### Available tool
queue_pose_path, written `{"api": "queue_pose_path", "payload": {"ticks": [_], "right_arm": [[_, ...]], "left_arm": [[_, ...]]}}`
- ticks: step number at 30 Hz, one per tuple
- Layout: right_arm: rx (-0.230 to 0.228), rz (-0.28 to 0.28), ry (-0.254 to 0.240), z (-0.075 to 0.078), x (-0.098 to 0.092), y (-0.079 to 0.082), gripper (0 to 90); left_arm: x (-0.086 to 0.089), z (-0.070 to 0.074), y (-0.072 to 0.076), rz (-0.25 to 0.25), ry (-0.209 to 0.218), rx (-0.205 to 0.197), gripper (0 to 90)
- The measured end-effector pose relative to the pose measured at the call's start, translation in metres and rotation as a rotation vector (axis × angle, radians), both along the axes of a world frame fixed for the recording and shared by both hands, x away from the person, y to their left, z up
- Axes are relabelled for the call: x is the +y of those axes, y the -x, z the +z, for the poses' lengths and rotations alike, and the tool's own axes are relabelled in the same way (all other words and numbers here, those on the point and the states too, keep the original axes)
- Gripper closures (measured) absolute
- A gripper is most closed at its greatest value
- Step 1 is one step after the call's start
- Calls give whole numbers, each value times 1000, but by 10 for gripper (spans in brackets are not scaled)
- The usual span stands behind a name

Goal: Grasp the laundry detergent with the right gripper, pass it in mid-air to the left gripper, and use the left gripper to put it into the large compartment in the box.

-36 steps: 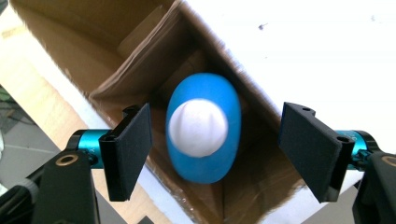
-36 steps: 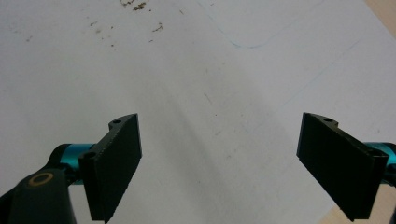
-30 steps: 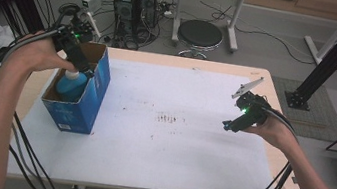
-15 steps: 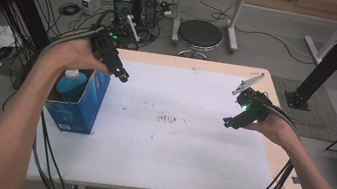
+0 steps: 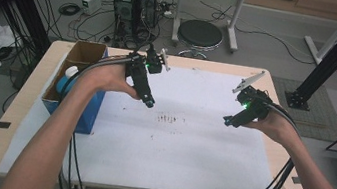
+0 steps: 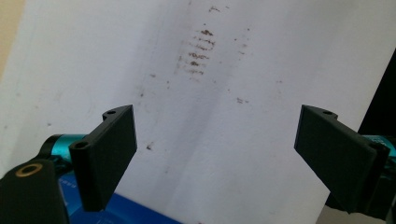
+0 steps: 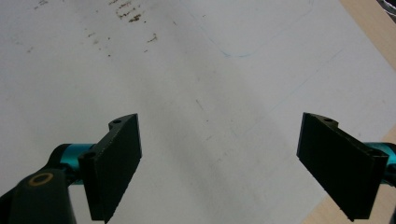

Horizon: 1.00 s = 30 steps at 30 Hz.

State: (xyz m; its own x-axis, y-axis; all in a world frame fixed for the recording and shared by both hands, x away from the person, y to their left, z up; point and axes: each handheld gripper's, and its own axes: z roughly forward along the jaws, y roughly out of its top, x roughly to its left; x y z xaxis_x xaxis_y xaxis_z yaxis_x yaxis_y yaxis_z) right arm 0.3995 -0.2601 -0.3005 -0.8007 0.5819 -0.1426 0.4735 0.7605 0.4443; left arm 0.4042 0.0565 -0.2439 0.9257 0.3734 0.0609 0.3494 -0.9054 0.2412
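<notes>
Mostly bare white sheet (image 5: 183, 152) mid-counter; left gripper (image 5: 149, 103) beside blue box (image 5: 84, 112) at left edge, right gripper (image 5: 227, 120) near right edge, both jaws apart, empty.

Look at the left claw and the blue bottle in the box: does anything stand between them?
Yes. The blue bottle sits inside the box, whose side wall stands between it and the open, empty left claw over the white sheet. The box is open on top, so nothing visible blocks a reach from above.

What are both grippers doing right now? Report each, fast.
Left gripper: open, empty, jaws just opened, over the white sheet.
Right gripper: open, empty, over the same sheet.
</notes>
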Motion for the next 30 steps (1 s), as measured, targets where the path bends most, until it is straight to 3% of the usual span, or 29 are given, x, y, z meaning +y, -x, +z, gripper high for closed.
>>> {"api": "queue_pose_path", "payload": {"ticks": [5, 6, 13, 15, 19, 22, 30], "right_arm": [[-4, -3, 1, 2, 0, 0, 131], [-26, 13, 1, 2, 0, -1, 131], [-12, 7, 6, 1, 0, -3, 131], [-15, 2, 6, 1, 0, -3, 131], [-21, 16, 12, 1, -1, -4, 131], [-17, 11, 14, 1, -1, -3, 131], [-21, 9, 7, 2, -1, -3, 131]], "left_arm": [[-10, -18, -1, -7, -13, 22, 131], [-11, -22, -1, -14, -20, 33, 131], [-17, -42, 0, -14, -26, 55, 131], [-16, -43, 0, -27, -21, 48, 131], [-16, -43, 1, -1, 0, 51, 131], [-16, -41, 1, -18, -14, 47, 131], [-15, -41, 1, -6, -13, 42, 131]]}}
